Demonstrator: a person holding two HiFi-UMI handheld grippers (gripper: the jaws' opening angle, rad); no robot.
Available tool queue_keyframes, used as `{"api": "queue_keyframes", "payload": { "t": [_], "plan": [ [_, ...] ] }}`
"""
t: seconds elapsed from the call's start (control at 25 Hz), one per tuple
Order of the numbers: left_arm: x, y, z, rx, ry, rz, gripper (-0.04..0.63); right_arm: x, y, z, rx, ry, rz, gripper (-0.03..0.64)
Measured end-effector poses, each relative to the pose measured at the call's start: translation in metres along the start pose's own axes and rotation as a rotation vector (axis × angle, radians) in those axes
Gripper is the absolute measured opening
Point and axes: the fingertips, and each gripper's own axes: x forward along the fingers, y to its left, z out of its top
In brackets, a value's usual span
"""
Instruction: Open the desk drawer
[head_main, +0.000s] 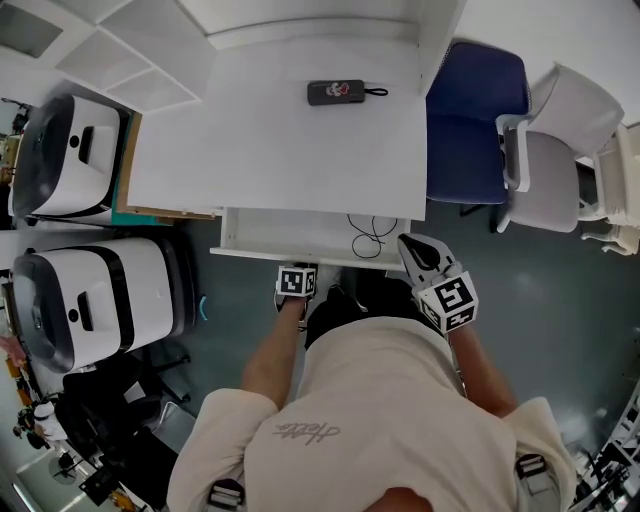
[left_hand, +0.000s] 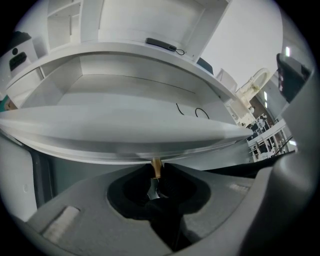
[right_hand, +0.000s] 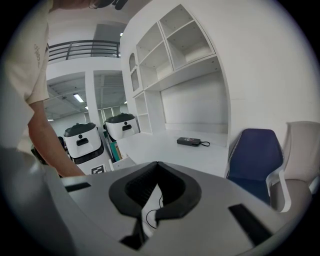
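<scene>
White desk (head_main: 300, 150) fills the top of the head view, & its drawer (head_main: 285, 232) sticks out part way from under the front edge, right in front of the person. L gripper (head_main: 296, 281) is at the middle of the drawer front, w/ its marker cube facing up. In the left gripper view its jaws are pinched tight on a small gold knob (left_hand: 156, 167) that hangs under the drawer's front edge. That view also looks over the edge into the drawer, which is white inside. A thin black cable (head_main: 368, 238) lies curled on the drawer floor near the right end. R gripper (head_main: 418, 252) is off to the right, near the drawer's right corner; can't tell if it touches. In the right gripper view its jaws are pressed together at the tips & hold nothing, & a bit of the cable shows thru the gap behind them. A flat black gadget (head_main: 336, 92) w/ a short strap lies on the desk top near the back, well apart from the drawer. A blue chair (head_main: 472, 105) stands just right of the desk, & a pale grey chair (head_main: 560, 165) is beside it. Two big white & black machines (head_main: 80, 160) stand left of the desk, one nearer the person than the other. White shelves (right_hand: 185, 40) rise above the desk.
</scene>
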Motion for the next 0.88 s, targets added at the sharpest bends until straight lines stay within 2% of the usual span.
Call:
{"api": "queue_keyframes", "payload": {
  "t": [0.24,0.52,0.88],
  "plan": [
    [-0.007,-0.003,-0.013,0.059,-0.018,-0.035,0.084,-0.001,0.034,-0.001,-0.016,0.018,-0.015,0.002],
    [-0.014,-0.002,-0.025,0.043,-0.019,-0.062,0.08,-0.01,0.08,-0.002,-0.006,0.039,-0.06,0.002],
    [-0.02,-0.004,-0.034,0.062,-0.003,-0.124,0.08,-0.035,0.113,-0.028,0.055,0.079,-0.175,0.002]
  ]
}}
